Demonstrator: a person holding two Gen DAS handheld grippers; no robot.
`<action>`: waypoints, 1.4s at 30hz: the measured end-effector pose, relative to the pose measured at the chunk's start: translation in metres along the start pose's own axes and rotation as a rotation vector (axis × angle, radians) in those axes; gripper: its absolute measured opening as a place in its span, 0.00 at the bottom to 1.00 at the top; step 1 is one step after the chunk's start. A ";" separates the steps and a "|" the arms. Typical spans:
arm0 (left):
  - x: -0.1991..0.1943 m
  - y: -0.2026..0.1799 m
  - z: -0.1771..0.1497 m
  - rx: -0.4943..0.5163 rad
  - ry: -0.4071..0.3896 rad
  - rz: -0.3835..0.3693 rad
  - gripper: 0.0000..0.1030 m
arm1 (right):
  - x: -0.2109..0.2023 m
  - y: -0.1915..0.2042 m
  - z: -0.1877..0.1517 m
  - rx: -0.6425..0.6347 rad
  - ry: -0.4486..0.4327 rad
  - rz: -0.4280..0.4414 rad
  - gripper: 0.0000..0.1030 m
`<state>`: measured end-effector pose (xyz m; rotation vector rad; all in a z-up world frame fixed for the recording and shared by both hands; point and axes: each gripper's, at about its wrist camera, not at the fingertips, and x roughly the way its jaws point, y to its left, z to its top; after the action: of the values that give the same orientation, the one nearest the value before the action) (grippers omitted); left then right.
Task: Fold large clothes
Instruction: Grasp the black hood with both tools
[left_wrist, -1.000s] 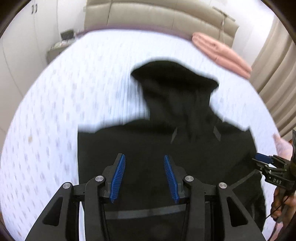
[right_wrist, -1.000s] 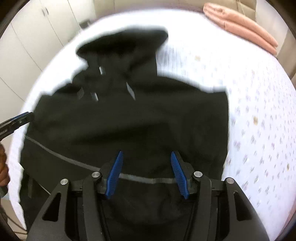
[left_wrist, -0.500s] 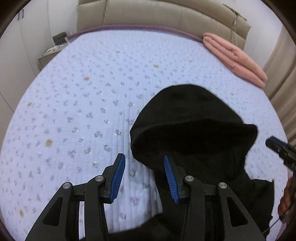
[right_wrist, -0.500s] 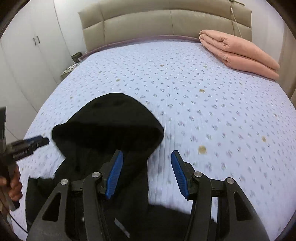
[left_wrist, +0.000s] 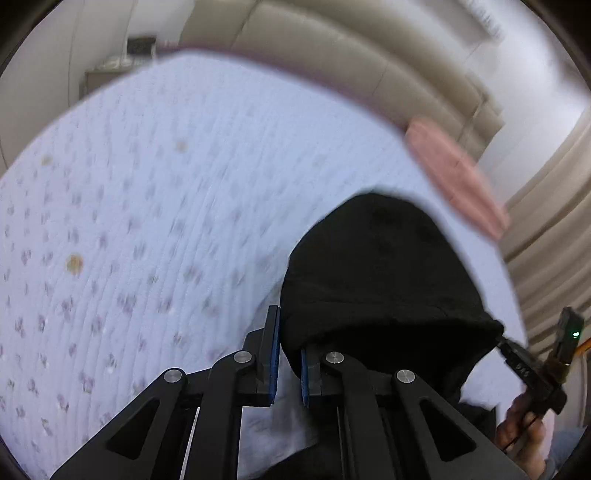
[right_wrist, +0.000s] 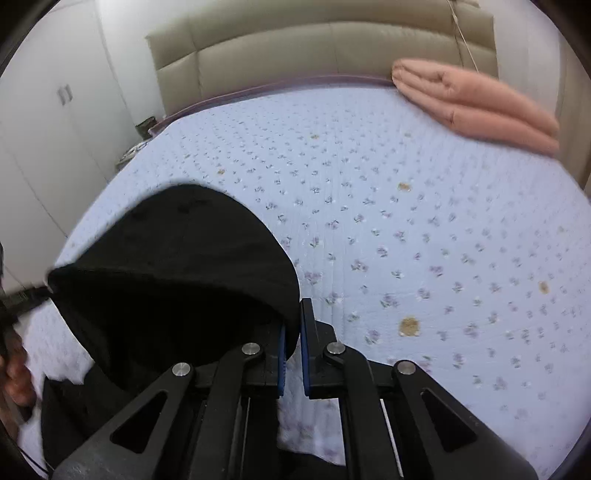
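Note:
A black hooded garment lies on the flowered bed; its hood (left_wrist: 384, 280) fills the lower right of the left wrist view and the lower left of the right wrist view (right_wrist: 177, 280). My left gripper (left_wrist: 288, 354) is shut on the hood's left edge. My right gripper (right_wrist: 291, 350) is shut on the hood's right edge. Each gripper shows in the other's view, at the hood's far corner: the right one (left_wrist: 517, 362), the left one (right_wrist: 22, 295). The garment's body is mostly hidden below the frames.
The bed (right_wrist: 406, 221) has a pale blue quilted cover with small flowers. A folded pink blanket (right_wrist: 476, 103) lies at the far right by the beige headboard (right_wrist: 325, 55). White cupboards (right_wrist: 55, 129) stand on the left, curtains (left_wrist: 546, 229) on the right.
Both grippers have gone from open over the garment's body up to the hood, and have closed on its two edges. The views have tilted up toward the headboard.

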<state>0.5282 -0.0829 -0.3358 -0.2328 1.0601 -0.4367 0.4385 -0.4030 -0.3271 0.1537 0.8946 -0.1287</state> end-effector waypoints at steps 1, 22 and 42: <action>0.027 0.012 -0.005 -0.023 0.096 0.025 0.09 | 0.015 0.000 -0.007 -0.008 0.050 -0.007 0.06; -0.029 -0.049 0.011 0.303 -0.047 0.034 0.29 | -0.010 0.015 0.036 -0.059 -0.002 0.104 0.55; -0.001 -0.034 -0.025 0.350 0.025 -0.041 0.32 | 0.035 0.021 0.031 -0.054 0.047 0.171 0.56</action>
<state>0.4982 -0.1123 -0.3333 0.0617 0.9863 -0.6545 0.4877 -0.3900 -0.3341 0.1832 0.9268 0.0586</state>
